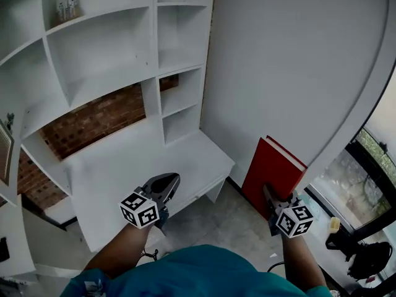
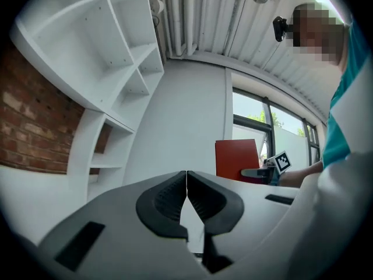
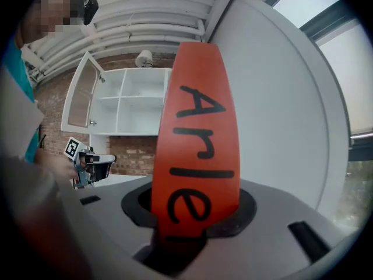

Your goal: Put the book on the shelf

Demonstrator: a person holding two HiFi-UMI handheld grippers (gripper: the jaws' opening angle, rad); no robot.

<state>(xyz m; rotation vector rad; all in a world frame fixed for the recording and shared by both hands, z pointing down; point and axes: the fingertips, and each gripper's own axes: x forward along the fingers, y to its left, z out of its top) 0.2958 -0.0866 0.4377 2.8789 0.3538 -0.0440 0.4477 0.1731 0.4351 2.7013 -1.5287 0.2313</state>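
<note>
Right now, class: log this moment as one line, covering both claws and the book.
left claw: shut, empty | right claw: shut on red book | white shelf: book not yet on it

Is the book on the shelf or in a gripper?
In a gripper: the right gripper is shut on the book, apart from the shelf.

The head view is dim and underexposed. The white wooden shelf unit (image 1: 105, 54) and the plain white wall (image 1: 278, 60) read as flat grey, with soft shadow inside the shelf compartments. Daylight enters from the tall dark-framed window (image 1: 345, 179) at lower right, which shows washed out and bright. Both gripper views are brighter, ringed by a black vignette, and straight edges bow strongly toward the rim. In the right gripper view the red hardcover book (image 3: 198, 133) sits very near the lens, slightly soft and evenly lit without glare.
</note>
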